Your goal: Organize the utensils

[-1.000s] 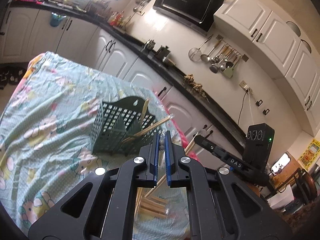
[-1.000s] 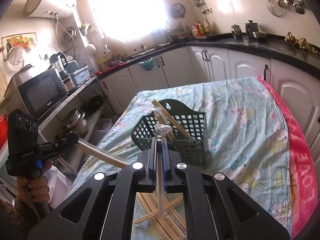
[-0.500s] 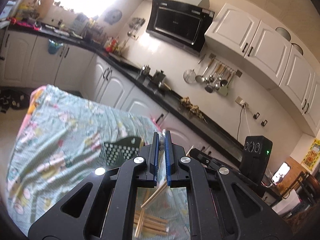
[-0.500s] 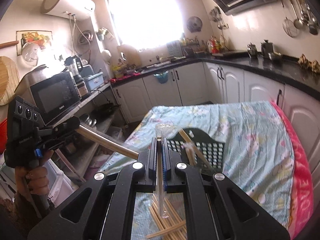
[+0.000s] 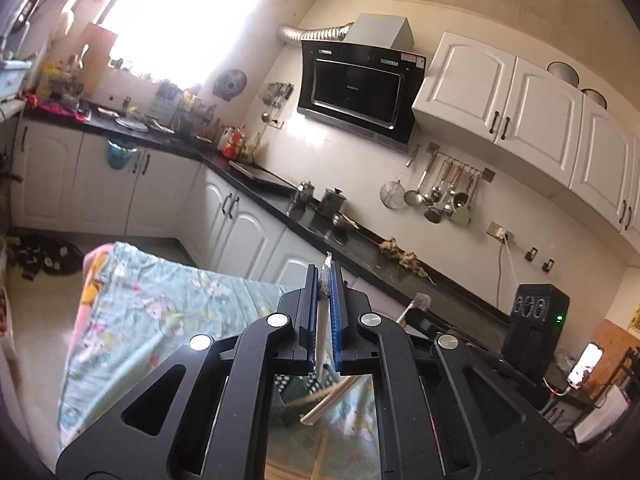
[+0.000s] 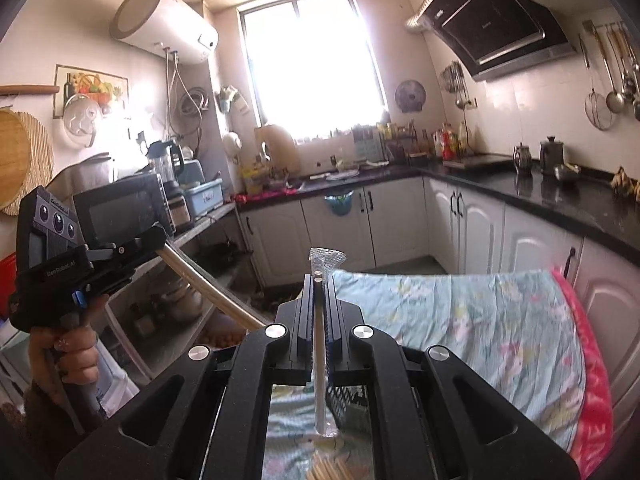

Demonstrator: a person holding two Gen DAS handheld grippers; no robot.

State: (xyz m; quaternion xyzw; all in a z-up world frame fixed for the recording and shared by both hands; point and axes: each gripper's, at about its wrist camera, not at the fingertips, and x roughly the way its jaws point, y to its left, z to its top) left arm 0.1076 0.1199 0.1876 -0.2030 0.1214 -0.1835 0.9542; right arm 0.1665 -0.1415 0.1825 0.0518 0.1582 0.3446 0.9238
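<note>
Both grippers are closed on a load and held high above the table (image 6: 500, 320), pointed close to level.

Right gripper (image 6: 319, 280): jaws shut on a wrapped straw (image 6: 320, 360). The flared wrapper end sticks out past the tips; the other end hangs below the jaws.

Left gripper (image 5: 324, 276): jaws nearly shut on a thin clear-wrapped piece (image 5: 323, 320), clamped between the blue pads (image 5: 335, 320). What exactly it is cannot be told from this view. In the right view, the left unit (image 6: 56, 248) is seen gripped by a hand (image 6: 68, 356), with a long pale stick (image 6: 208, 284) running out from its front.

Basket (image 6: 348, 402): only a corner of dark mesh is seen under the right gripper, on the cloth. Loose chopsticks (image 6: 332, 468) lie on the cloth at the bottom edge.

Step judged: carry phase, items lifted, not yet placed.

Next move: grippers to be tipped downward, basket brought back into view, lower ends lined up over the opening, then jaws released. Risk: the light straw may catch on the mesh rim.
</note>
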